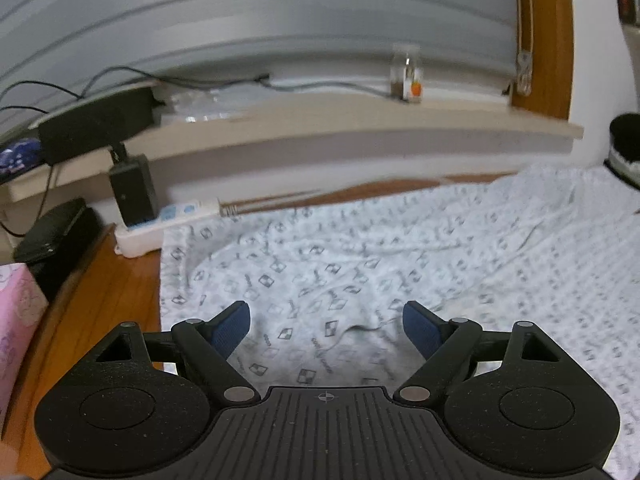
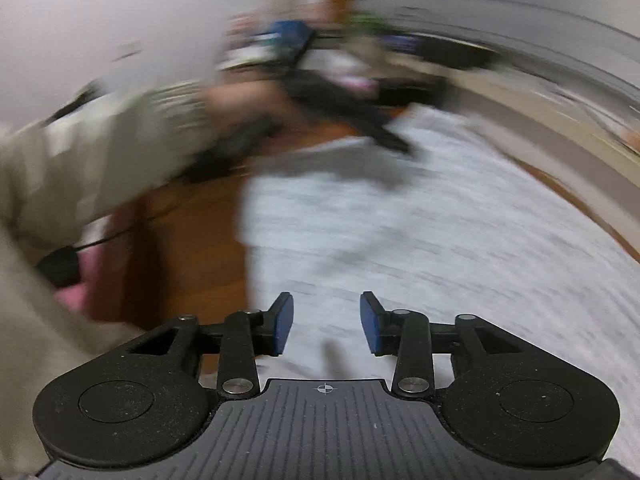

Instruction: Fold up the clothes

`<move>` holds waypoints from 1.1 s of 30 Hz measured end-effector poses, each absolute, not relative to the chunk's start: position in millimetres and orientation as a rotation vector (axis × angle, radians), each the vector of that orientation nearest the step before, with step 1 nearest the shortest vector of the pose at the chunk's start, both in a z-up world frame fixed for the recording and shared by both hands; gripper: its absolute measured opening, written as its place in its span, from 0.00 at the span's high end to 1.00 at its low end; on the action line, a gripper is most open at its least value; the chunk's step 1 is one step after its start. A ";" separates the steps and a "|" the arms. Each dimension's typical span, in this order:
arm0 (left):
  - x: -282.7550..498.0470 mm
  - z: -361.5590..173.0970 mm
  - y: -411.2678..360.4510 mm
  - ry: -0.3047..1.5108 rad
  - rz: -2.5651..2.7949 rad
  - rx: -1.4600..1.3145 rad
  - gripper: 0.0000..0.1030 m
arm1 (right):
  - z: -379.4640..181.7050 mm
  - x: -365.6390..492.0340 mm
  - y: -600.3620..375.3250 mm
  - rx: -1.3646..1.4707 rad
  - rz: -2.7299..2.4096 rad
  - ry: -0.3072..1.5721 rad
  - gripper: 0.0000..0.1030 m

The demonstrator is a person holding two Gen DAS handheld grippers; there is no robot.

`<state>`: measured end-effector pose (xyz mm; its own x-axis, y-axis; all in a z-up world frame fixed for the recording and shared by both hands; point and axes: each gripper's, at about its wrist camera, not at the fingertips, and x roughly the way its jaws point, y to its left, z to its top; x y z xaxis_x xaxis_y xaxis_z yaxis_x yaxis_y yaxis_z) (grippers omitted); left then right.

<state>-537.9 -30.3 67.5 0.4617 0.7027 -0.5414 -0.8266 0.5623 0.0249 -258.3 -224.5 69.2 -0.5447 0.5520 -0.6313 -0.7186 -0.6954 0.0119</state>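
Note:
A white garment with a small grey printed pattern point(image 1: 360, 264) lies spread and wrinkled on a wooden table. My left gripper point(image 1: 326, 322) is open wide and empty, just above the garment's near part. In the right wrist view the same garment point(image 2: 400, 240) is blurred by motion. My right gripper point(image 2: 326, 322) is open and empty above the cloth near its left edge. The other gripper point(image 2: 348, 112), held by a hand with a beige sleeve point(image 2: 100, 152), shows blurred over the garment's far edge.
The wooden table point(image 1: 108, 288) shows left of the garment. A white power strip point(image 1: 160, 224) with a black adapter point(image 1: 132, 192) sits at the back left. A pink box point(image 1: 16, 320) stands at the left edge. A shelf point(image 1: 320, 128) with a small bottle point(image 1: 408, 76) runs behind.

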 end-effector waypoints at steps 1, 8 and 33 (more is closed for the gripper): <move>-539.7 69.8 -34.8 0.524 0.955 -0.259 0.16 | 68.5 -244.9 -218.4 -0.772 2.186 0.359 0.60; -552.2 70.5 -67.5 0.476 1.027 -0.310 0.16 | 67.4 -196.1 -196.1 -0.747 1.993 0.337 0.60; -636.6 64.4 -109.3 0.561 1.303 -0.354 0.96 | 36.1 -25.4 -261.1 -0.517 1.594 0.426 0.52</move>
<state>-636.5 -109.3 64.4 0.1607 0.8029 -0.5740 -0.9687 0.2399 0.0644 -25.4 -261.1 36.1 -0.0543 0.8248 -0.5627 -0.9956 -0.0875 -0.0322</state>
